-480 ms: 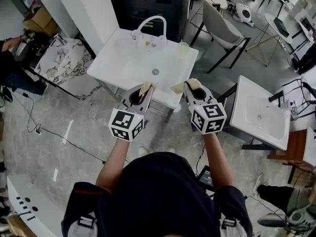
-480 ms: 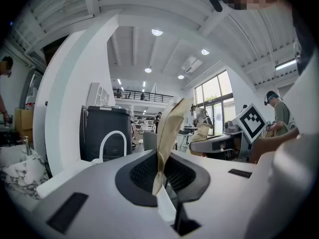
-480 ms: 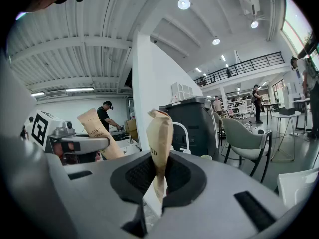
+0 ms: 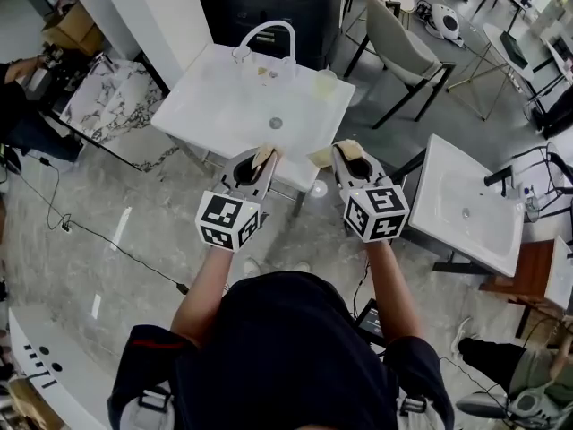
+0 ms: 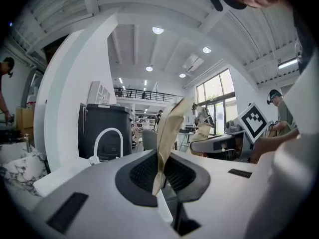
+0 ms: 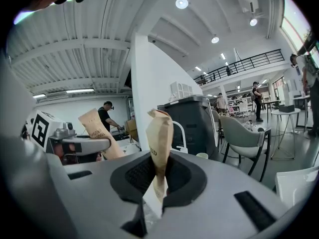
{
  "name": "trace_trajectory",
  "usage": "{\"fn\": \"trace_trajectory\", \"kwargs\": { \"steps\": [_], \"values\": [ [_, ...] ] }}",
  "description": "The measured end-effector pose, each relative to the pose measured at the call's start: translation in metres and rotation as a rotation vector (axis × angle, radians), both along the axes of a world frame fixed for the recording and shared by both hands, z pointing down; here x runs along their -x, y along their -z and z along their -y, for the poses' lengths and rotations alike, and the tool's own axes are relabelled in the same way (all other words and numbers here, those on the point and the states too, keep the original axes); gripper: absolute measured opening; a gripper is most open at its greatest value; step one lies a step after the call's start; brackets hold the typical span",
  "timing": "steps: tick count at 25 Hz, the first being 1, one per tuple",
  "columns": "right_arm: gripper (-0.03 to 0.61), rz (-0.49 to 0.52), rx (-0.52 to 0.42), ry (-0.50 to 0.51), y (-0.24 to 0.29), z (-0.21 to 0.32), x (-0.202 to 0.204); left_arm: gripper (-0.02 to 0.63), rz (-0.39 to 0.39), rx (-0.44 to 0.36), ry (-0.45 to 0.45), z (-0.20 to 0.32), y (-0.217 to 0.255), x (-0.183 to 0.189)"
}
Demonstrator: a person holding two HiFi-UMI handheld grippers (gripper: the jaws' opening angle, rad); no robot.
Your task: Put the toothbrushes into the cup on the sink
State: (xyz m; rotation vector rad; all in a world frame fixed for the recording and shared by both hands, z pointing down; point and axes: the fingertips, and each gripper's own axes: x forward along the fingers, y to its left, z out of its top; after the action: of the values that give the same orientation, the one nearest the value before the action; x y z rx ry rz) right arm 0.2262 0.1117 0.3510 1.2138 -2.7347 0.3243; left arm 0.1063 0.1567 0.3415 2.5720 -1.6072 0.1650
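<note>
Two grippers are each pinching a toothbrush. L gripper [image 5: 161, 176] jaws are squeezing tan paper-sleeved toothbrush [image 5: 170, 133], long axis rising, tip leaning right. R gripper [image 6: 158, 178] jaws are clamping second tan sleeved toothbrush [image 6: 159, 133], standing approx. upright. Both are hovering at near edge of white sink [image 4: 215, 106], w/ pale cup [image 4: 325, 81] at its far rim.

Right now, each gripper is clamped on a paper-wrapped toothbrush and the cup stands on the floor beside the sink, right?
Not quite. The cup isn't on the floor; it stands on the far right corner of the sink, as the head view shows. The rest holds: the left gripper is clamped on one paper-wrapped toothbrush, the right gripper on another.
</note>
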Motion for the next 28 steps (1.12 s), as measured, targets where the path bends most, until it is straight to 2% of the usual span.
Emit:
{"fn": "trace_trajectory", "kwargs": {
  "steps": [9,19,28],
  "values": [
    [0.055,0.005,0.018,0.03,-0.014,0.007,-0.027,0.034,0.001,0.014,0.037,-0.001,-0.013,-0.026],
    [0.055,0.02,0.029,0.05,-0.018,0.024,-0.027,0.034,0.002,0.021,0.061,0.017,-0.015,-0.026],
    [0.055,0.006,0.037,0.033,-0.022,0.057,-0.013,0.034,-0.013,0.028,0.038,0.054,-0.021,-0.014]
  ]
}}
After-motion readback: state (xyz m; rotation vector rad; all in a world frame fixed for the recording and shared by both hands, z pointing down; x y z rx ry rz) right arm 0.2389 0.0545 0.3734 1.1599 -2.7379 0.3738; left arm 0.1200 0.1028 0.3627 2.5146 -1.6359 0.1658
